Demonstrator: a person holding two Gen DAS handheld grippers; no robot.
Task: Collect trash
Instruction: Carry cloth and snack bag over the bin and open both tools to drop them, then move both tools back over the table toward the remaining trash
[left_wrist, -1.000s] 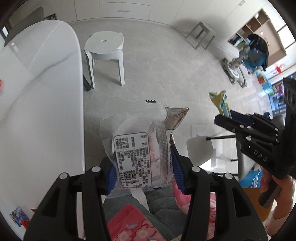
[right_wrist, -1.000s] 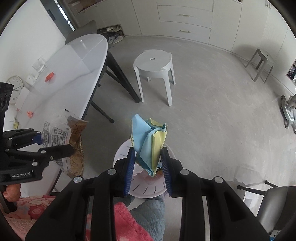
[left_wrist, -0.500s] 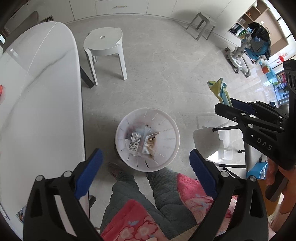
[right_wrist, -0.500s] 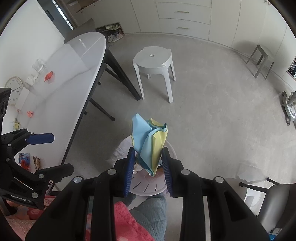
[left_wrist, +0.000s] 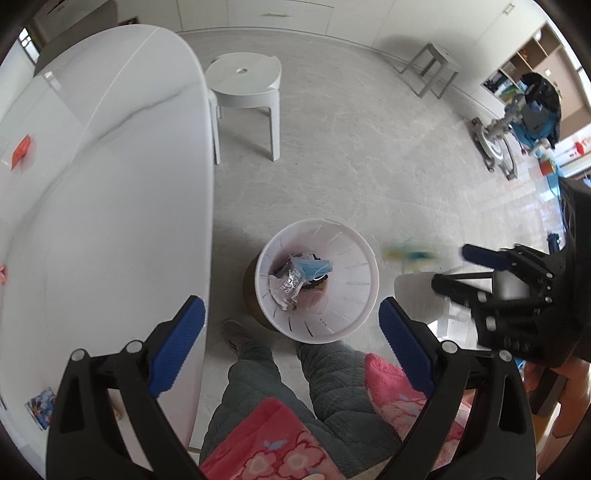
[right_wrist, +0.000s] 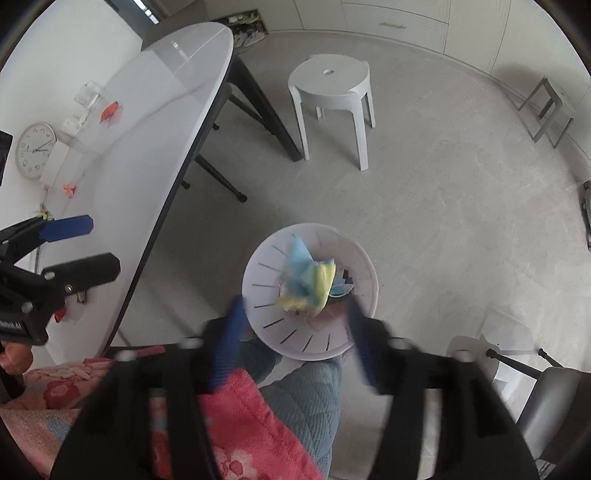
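Little is legible from where I sit. The round wall clock (right_wrist: 36, 150) lying at the far left carries a ring of hour numerals, though I cannot make out each one. The black body of the left gripper (right_wrist: 79, 245) shows the tail of a white label at the picture's left edge, too cropped to read.
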